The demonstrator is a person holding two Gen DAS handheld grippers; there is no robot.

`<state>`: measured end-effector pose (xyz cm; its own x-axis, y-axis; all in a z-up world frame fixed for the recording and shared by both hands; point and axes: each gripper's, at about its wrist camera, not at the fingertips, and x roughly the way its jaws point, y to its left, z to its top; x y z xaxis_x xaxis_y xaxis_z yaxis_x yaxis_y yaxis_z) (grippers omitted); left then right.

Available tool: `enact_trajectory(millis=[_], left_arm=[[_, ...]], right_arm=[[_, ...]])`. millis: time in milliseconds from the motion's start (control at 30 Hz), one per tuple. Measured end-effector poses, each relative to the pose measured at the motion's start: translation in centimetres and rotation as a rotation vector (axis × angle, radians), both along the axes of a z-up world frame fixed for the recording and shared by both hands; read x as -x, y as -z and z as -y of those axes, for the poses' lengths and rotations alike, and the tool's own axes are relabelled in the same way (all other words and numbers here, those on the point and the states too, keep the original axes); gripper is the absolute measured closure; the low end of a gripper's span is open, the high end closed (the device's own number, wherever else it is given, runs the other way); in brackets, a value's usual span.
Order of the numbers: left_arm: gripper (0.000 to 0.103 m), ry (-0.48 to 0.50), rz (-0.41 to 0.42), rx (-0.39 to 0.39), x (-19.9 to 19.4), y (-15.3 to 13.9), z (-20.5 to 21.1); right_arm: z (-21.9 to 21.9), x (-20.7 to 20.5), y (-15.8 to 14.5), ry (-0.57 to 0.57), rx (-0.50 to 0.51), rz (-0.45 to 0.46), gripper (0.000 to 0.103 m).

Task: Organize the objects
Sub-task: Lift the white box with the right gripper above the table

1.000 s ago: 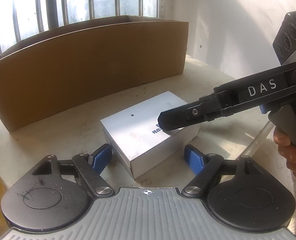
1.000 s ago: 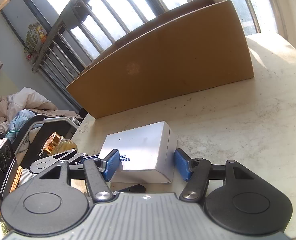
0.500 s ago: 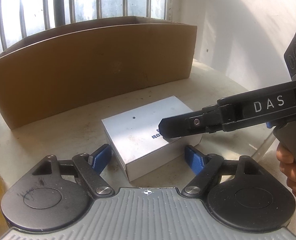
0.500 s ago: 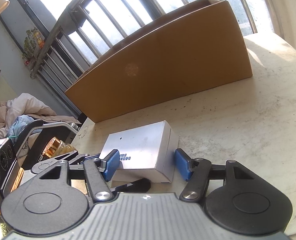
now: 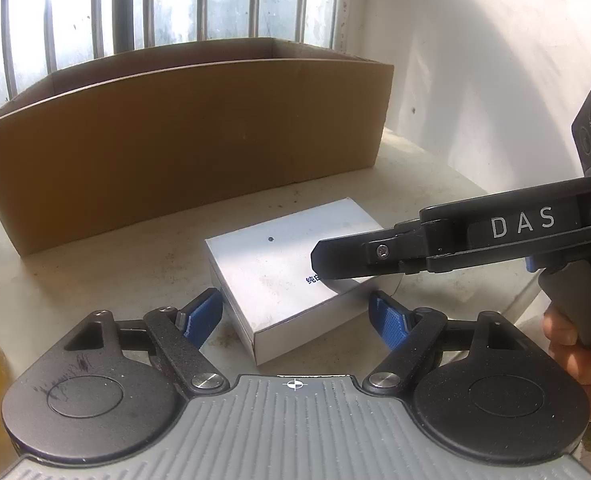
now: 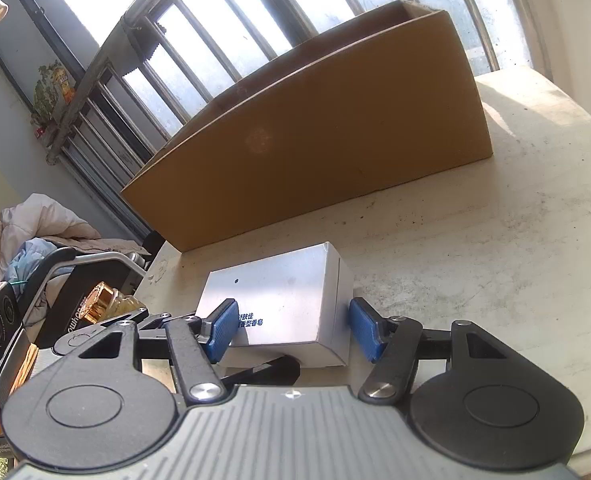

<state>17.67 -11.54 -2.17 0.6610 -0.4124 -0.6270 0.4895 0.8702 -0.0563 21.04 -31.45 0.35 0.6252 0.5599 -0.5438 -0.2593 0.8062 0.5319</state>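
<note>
A small white rectangular carton with blue print [image 5: 291,276] lies flat on the pale round table [image 5: 95,272], near the long brown cardboard box [image 5: 183,140]. The left claw [image 5: 295,316] and right claw [image 6: 291,328] both straddle the carton, released, pads apart from its sides.

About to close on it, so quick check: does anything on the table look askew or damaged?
The small white rectangular carton lies flat but turned at an angle to the long brown cardboard box; both look undamaged. Both open grippers, left and right, straddle it at once.
</note>
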Motion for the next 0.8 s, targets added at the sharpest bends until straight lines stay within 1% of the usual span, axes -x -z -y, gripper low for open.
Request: enact_trajectory(millis=[400,800], left_arm=[[0.023,-0.015,0.029,0.005,0.2,-0.8,-0.1],[0.023,-0.036,0.056,0.01,0.2,-1.6,-0.5]], right_arm=[[-0.4,0.2,-0.8,0.013,0.006,0.033,0.038],[-0.8,0.1,-1.2,0.028,-0.015,0.059,0.038]])
